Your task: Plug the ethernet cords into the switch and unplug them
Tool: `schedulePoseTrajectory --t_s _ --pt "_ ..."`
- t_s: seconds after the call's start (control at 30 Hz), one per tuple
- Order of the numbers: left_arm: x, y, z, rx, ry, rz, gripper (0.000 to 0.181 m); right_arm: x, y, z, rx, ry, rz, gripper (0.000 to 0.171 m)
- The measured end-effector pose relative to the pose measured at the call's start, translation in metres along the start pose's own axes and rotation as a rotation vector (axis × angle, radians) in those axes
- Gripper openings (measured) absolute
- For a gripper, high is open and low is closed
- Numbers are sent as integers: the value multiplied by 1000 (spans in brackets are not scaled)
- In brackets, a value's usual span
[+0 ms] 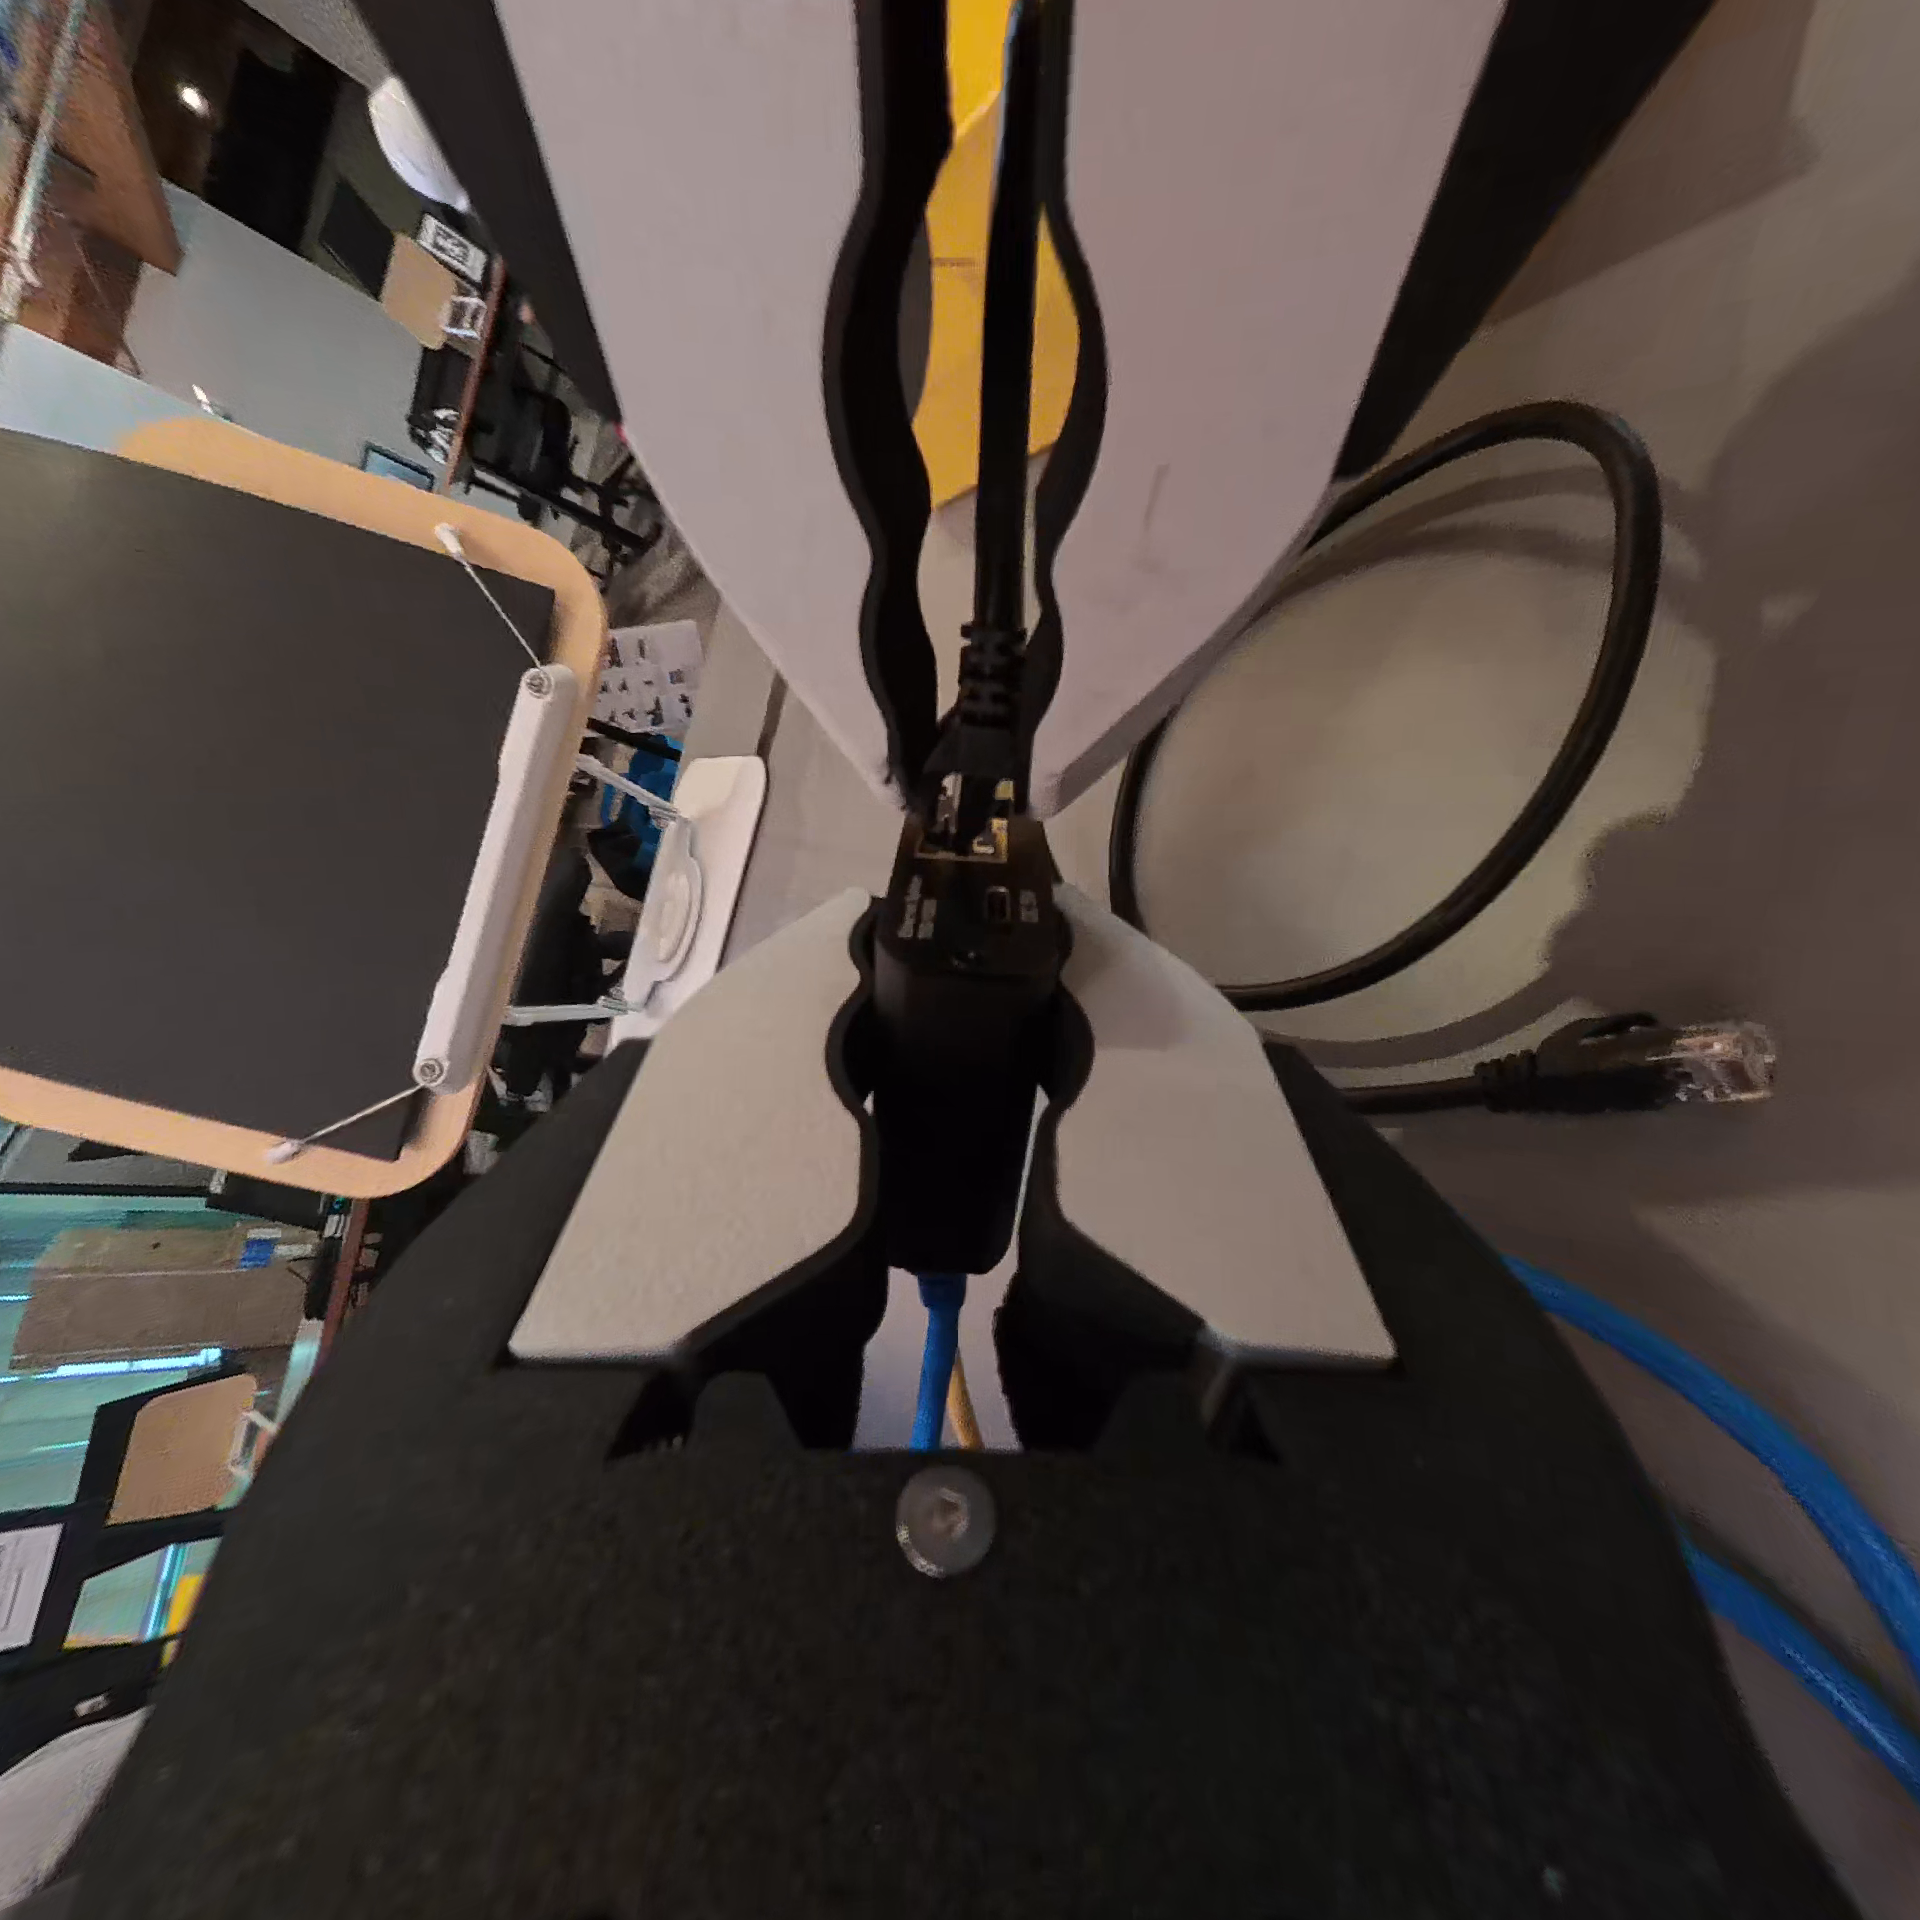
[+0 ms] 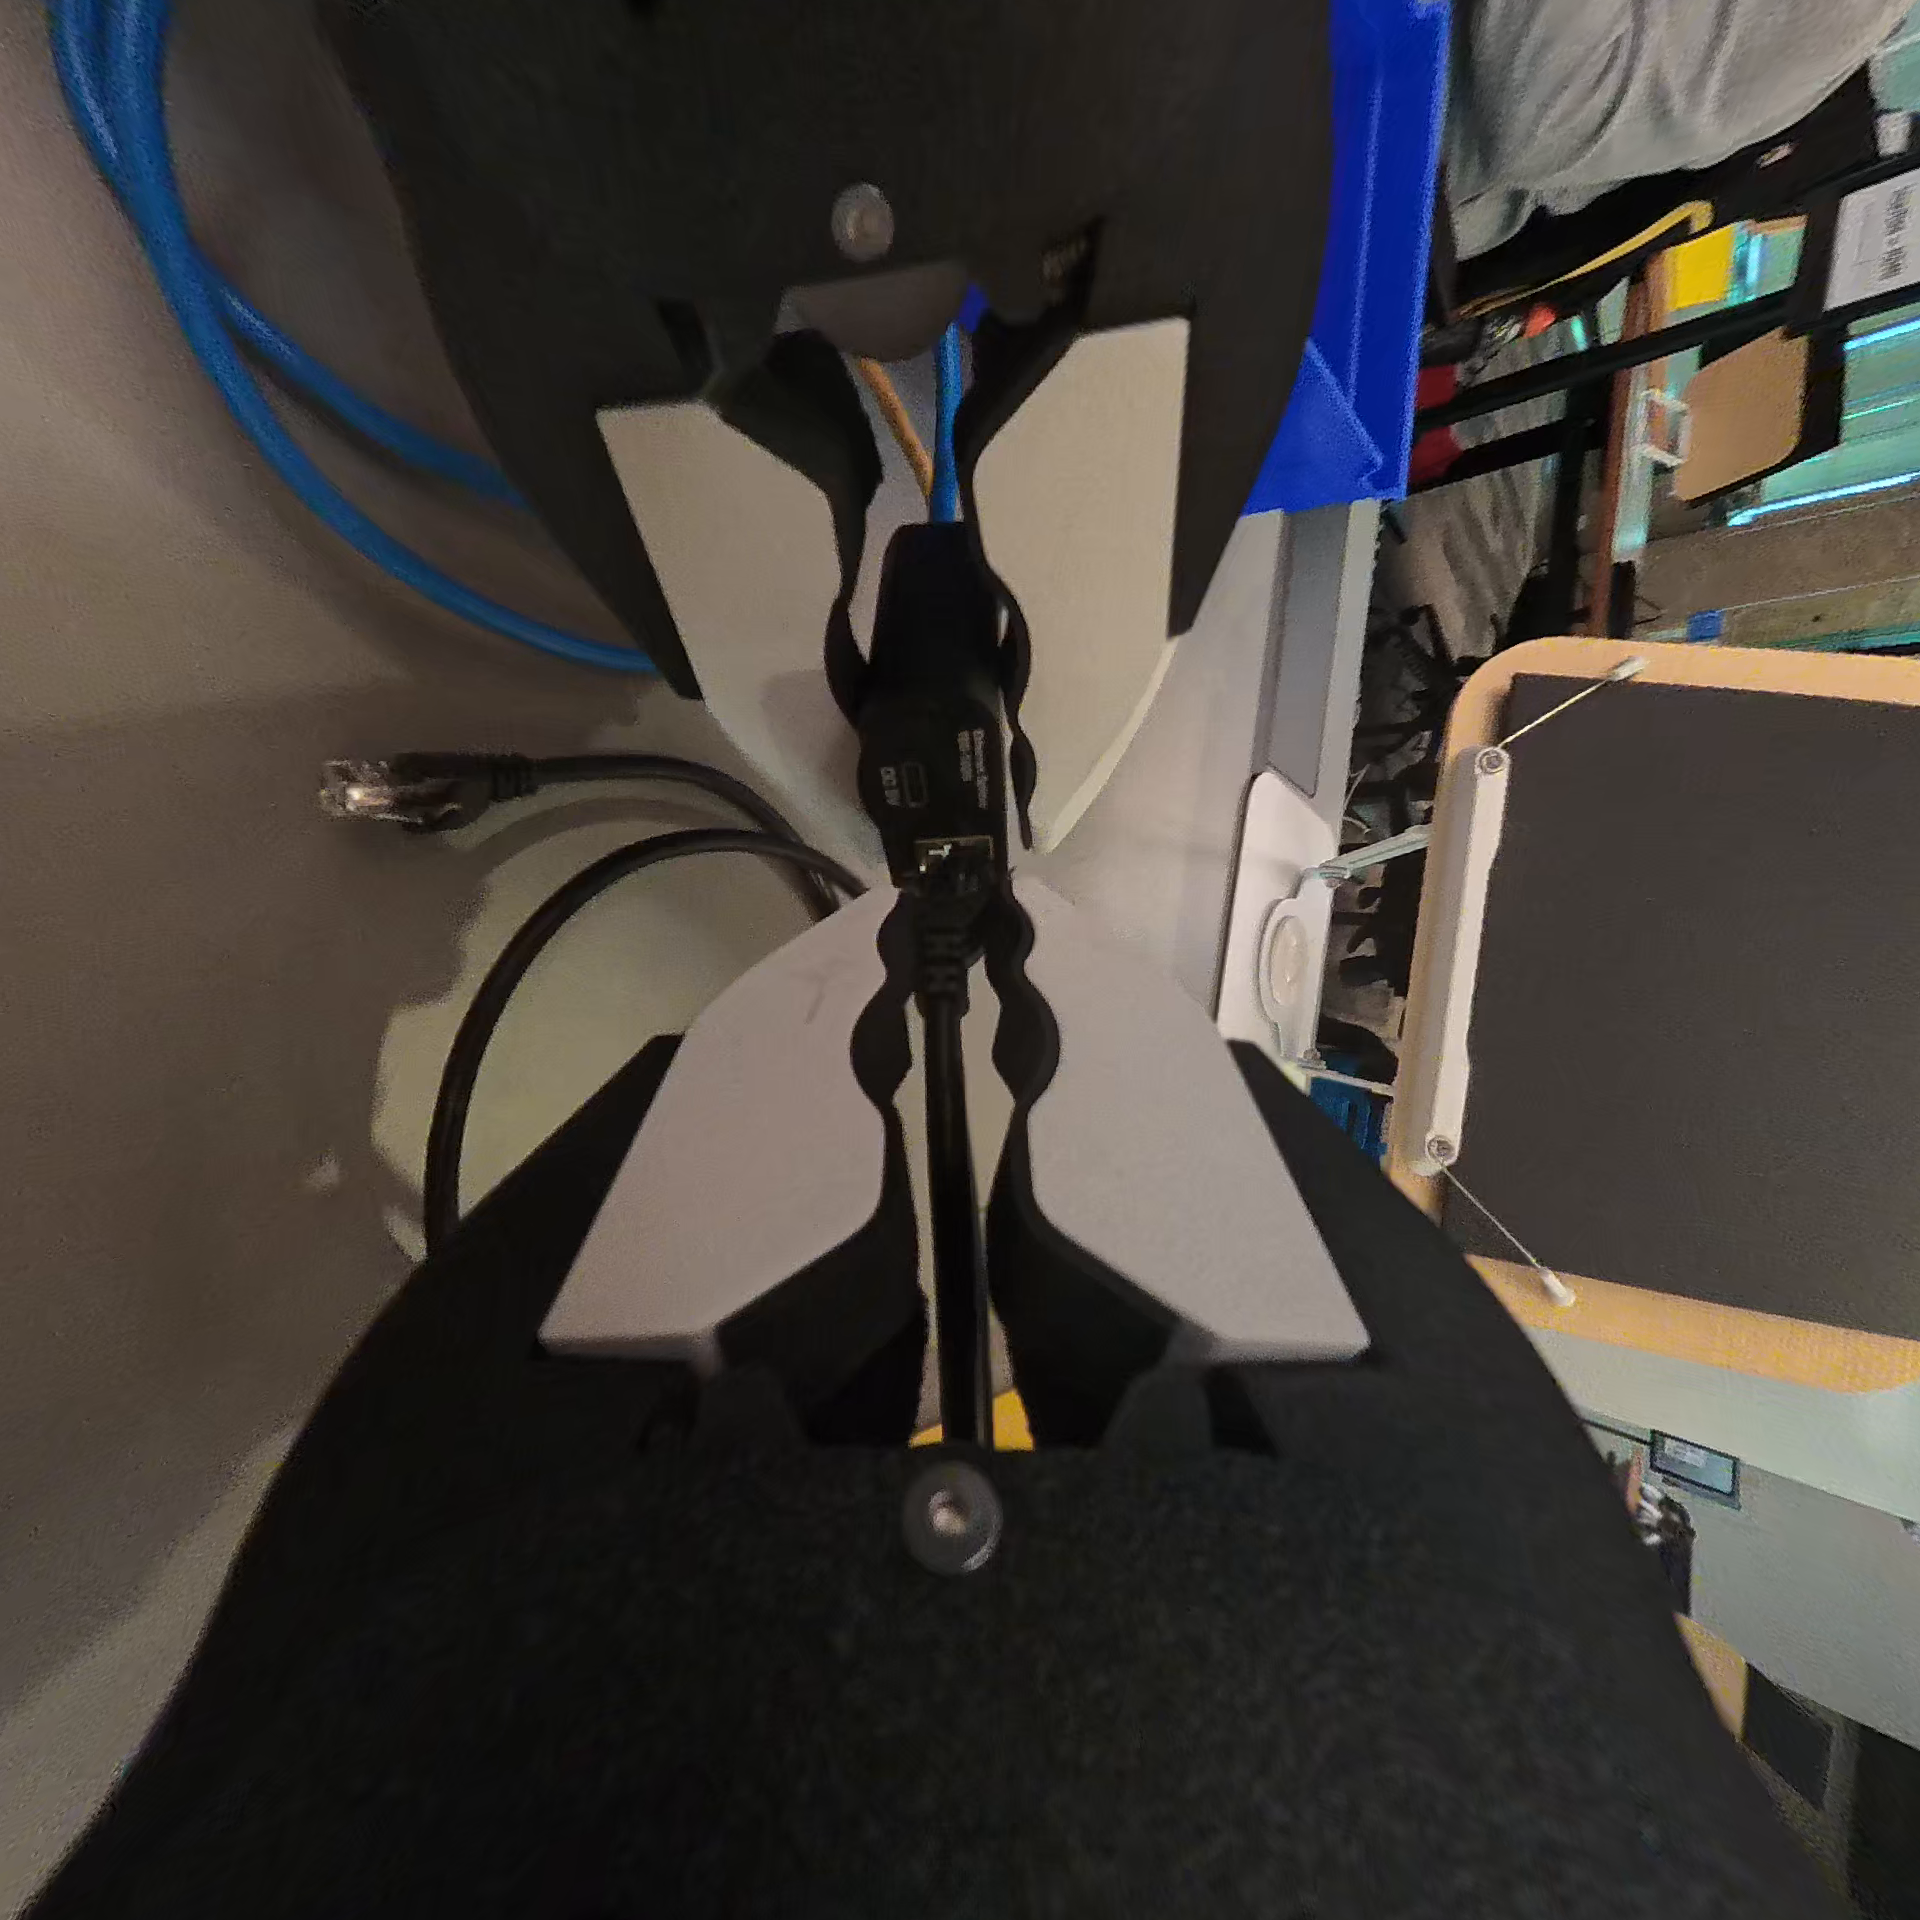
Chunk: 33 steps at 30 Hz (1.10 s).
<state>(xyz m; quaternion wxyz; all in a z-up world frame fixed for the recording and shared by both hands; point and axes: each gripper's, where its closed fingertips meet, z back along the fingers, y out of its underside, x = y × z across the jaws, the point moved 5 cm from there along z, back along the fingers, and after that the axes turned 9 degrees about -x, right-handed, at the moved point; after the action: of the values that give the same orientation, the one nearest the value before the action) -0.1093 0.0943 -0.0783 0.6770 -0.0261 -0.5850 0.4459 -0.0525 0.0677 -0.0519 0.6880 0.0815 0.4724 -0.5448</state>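
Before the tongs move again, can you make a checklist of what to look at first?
1. Left tongs hold the switch: ok.
2. Right tongs hold the black cord behind its plug: ok.
3. Black plug lined up with the port: ok.
4. Plug clicked fully in: cannot tell.
5. Blue cord at the switch's other end: ok.
6. Spare black plug on the table, out of the way: ok.
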Motion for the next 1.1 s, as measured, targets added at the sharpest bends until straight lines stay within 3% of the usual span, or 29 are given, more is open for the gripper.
schedulePoseTrajectory --t_s 0.17,0.27,0.4,0.47,0.53,0.7,0.77,0.97,1.1 --pt "-5 -2 -4 0 32 8 26 2 5 2 -14 -59 -95 13" --pt "4 -4 -4 0 -42 -46 26 -6 6 5 -101 10 -187 14" --pt "9 -1 -1 74 -185 -199 25 -17 5 13 -198 3 -601 15" --pt "11 5 1 97 -242 -264 25 -18 3 15 -198 -25 -807 36" --pt "9 6 3 88 -247 -267 25 -16 4 10 -169 -32 -962 41" --pt "7 4 2 88 -265 -280 25 -6 13 -3 -140 4 -1078 27" --pt "7 3 2 89 -273 -270 25 -6 6 -1 -190 21 -1068 13" --pt "5 8 -2 127 -230 -211 26 0 7 -2 -190 78 -1073 13" --pt "1 5 -6 148 -198 -176 26 4 15 2 -235 30 -1193 14"
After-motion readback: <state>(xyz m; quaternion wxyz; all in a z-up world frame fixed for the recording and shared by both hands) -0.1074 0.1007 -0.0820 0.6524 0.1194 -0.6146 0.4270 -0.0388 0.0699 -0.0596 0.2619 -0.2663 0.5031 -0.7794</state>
